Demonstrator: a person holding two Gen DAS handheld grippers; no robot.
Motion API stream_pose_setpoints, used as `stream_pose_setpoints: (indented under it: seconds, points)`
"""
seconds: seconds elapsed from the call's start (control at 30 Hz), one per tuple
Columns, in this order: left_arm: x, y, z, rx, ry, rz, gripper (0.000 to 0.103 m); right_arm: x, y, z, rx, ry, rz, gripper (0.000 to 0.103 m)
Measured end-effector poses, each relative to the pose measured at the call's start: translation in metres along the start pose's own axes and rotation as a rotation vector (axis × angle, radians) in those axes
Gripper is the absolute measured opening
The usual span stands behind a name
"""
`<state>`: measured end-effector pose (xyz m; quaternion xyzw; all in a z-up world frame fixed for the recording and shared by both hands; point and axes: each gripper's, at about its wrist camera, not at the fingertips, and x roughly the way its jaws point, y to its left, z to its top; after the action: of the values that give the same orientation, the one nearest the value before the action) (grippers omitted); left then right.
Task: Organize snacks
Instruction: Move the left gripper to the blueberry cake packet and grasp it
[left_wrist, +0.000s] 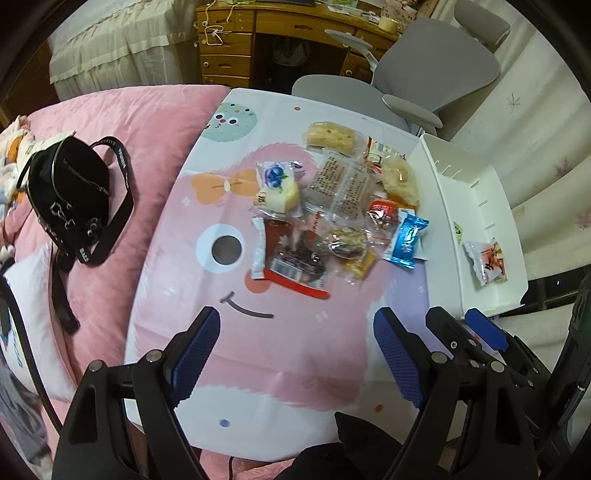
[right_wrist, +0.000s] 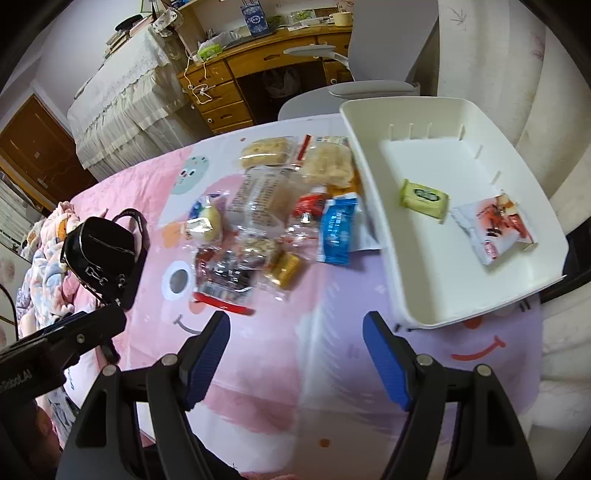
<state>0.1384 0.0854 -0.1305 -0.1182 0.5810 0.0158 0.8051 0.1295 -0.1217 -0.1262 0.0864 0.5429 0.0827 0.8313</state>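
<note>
A pile of wrapped snacks (left_wrist: 332, 206) lies on the pink cartoon table cover (left_wrist: 295, 350); it also shows in the right wrist view (right_wrist: 273, 218). A blue packet (left_wrist: 408, 236) (right_wrist: 338, 230) lies at the pile's right edge. A white bin (left_wrist: 480, 192) (right_wrist: 424, 291) stands to the right, holding a white and red packet (left_wrist: 485, 262) (right_wrist: 493, 229) and a green packet (right_wrist: 424, 195). My left gripper (left_wrist: 297, 332) is open and empty, short of the pile. My right gripper (right_wrist: 295, 336) is open and empty, between pile and bin; it also shows in the left wrist view (left_wrist: 456, 325).
A black bag (left_wrist: 74, 199) (right_wrist: 103, 254) lies on the pink bedding to the left. A grey chair (left_wrist: 424, 81) and a wooden desk (left_wrist: 258, 40) stand behind the table.
</note>
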Motion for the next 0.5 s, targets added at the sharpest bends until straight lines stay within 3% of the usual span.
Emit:
stream_pose_setpoints:
  seconds: [0.5]
  points:
    - [0.041,0.021,0.068,0.164,0.083,0.024,0.084,0.035,0.038,-0.003,0.094,-0.112,0.002,0.070]
